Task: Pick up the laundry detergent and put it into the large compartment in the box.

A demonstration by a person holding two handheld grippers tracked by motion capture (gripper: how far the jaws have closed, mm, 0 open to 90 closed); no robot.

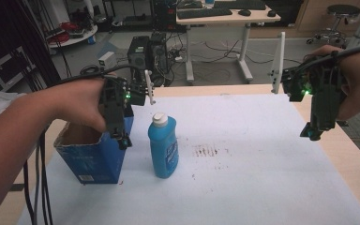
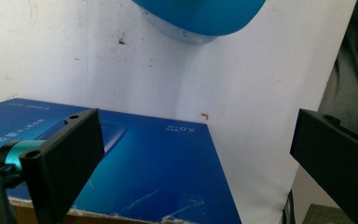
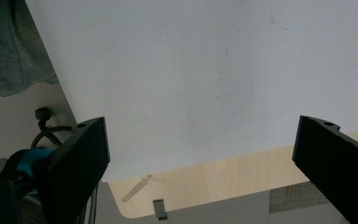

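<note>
Black jaws of both hand-held grippers, left [image 1: 122, 136] over blue box [image 1: 93, 161] and right [image 1: 313, 131], wide apart, empty

We see our left gripper [image 2: 198, 158] with fingers [image 2: 65, 163] spread wide over a blue box [image 2: 158, 172], a blue bottle [image 2: 200, 18] beyond on the white table [image 2: 98, 60].

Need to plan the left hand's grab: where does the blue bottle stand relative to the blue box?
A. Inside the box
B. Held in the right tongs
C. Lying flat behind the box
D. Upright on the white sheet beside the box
D: the blue bottle stands upright on the white sheet, just beside the open blue box.
</note>
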